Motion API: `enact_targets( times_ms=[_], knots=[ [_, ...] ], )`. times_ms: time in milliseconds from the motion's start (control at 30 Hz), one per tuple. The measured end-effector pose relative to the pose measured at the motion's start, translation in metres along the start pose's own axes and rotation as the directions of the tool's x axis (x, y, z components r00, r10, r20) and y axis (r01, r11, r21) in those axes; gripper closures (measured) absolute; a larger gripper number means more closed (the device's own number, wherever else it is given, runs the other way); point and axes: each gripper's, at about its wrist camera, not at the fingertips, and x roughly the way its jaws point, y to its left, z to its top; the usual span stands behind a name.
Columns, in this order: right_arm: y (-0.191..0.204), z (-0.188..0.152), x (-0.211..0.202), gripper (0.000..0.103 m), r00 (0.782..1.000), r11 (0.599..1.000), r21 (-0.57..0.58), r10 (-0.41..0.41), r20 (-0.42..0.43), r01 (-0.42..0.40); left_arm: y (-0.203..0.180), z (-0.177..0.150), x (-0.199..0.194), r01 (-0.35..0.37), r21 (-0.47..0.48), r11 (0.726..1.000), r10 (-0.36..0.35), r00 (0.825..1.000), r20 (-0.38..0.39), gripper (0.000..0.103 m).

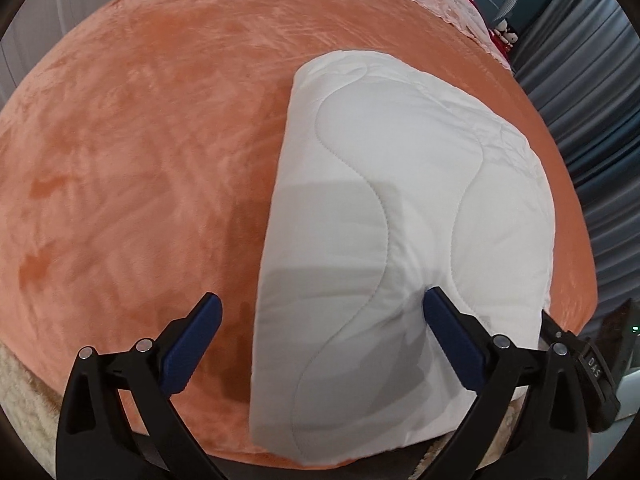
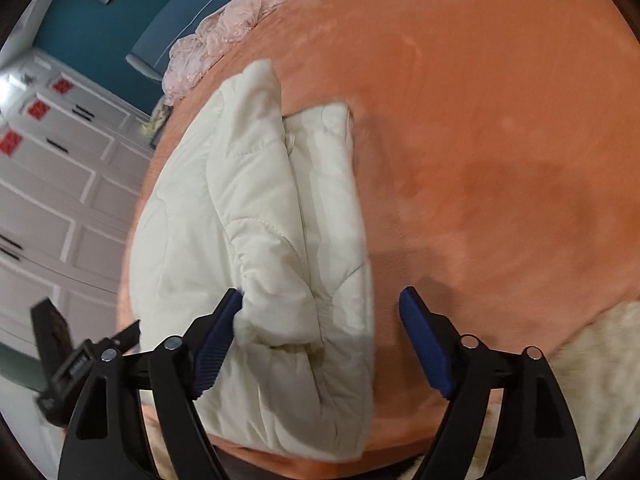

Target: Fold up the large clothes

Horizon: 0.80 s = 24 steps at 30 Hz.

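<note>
A white quilted garment [image 1: 400, 208] lies folded into a thick oblong pad on the orange plush bedcover [image 1: 140, 152]. My left gripper [image 1: 323, 298] hangs over its near end, open wide: the right finger [image 1: 452, 340] rests on the white fabric and the left finger [image 1: 192, 344] is over bare orange plush. In the right wrist view the same garment [image 2: 248, 216] shows stacked folds. My right gripper [image 2: 322, 294] is open astride its near edge, with the left finger [image 2: 218, 340] against a fold and the right finger [image 2: 424, 340] clear of it. Nothing is clamped.
Pink lace bedding [image 2: 224, 28] lies at the bed's far end. A white panelled wardrobe [image 2: 60, 184] stands beside the bed, and grey ribbed panels [image 1: 580, 112] run along one side. Cream fleece [image 2: 592, 360] edges the near side. Wide bare plush lies beside the garment.
</note>
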Motion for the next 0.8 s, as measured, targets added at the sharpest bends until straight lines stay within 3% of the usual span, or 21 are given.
enact_targets(
  times_ms=[167,400,533,667,800],
  knots=[
    [-0.009,0.0,0.021,0.019,0.991,0.987,0.092,0.134,-0.027,-0.131,-0.004,0.009,0.01,0.047,0.002,0.999,-0.047,0.999,0.004,0.005],
    [-0.011,0.001,0.035,0.017,0.975,0.969,0.118,0.222,-0.02,-0.218,0.005,0.021,0.032,0.189,-0.063,0.98,-0.191,0.981,-0.022,0.005],
    [-0.004,0.002,0.04,0.033,0.974,0.97,0.108,0.224,-0.028,-0.219,0.001,0.024,0.029,0.199,-0.045,0.979,-0.2,0.98,-0.017,0.006],
    [0.017,0.009,0.022,0.063,0.988,0.988,0.006,0.155,-0.003,-0.155,-0.016,0.025,0.008,0.166,0.038,0.985,-0.168,0.985,0.03,0.028],
    [0.056,0.014,-0.005,0.07,0.993,0.987,-0.132,0.102,0.06,-0.093,-0.037,0.034,-0.024,0.103,0.159,0.982,-0.123,0.985,0.123,0.04]
  ],
)
